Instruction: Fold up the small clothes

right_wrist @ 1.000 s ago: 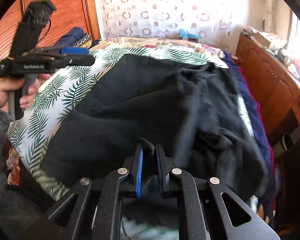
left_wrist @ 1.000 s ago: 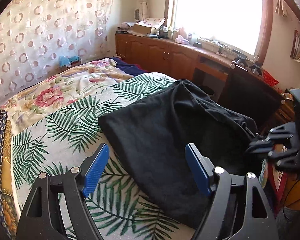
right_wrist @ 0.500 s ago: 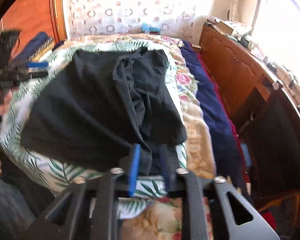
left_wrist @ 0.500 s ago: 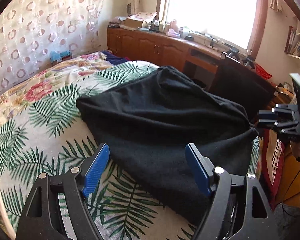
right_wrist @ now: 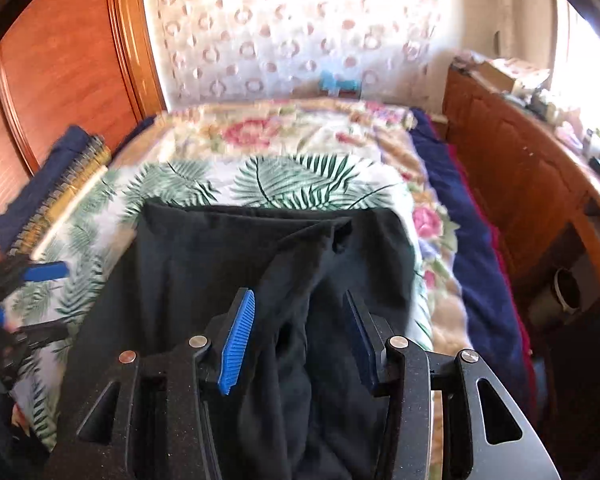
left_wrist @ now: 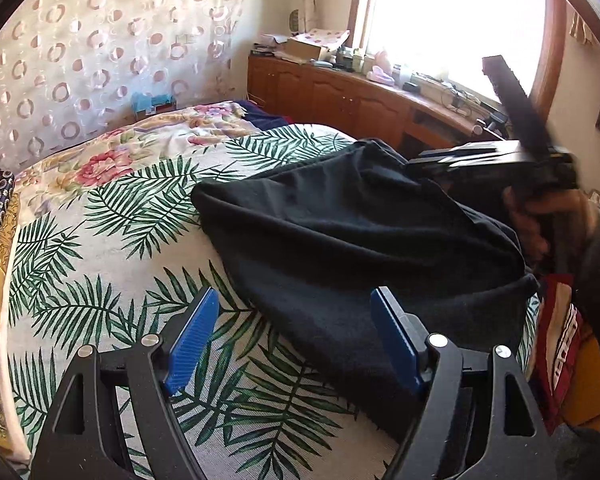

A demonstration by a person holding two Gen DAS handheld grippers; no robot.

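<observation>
My right gripper (right_wrist: 296,336) has just been opening; its jaws now stand partly apart above the black garment (right_wrist: 260,264), a fold of cloth showing between the blue pads (right_wrist: 238,340) without being pinched. My left gripper (left_wrist: 296,344) is spread wide and holds nothing, hovering over the palm-leaf bedspread (left_wrist: 100,248) at the garment's near edge. The garment lies bunched on the bed. In the left wrist view my right hand (left_wrist: 540,220) is blurred, and the garment's near end is hidden behind the gripper bodies
</observation>
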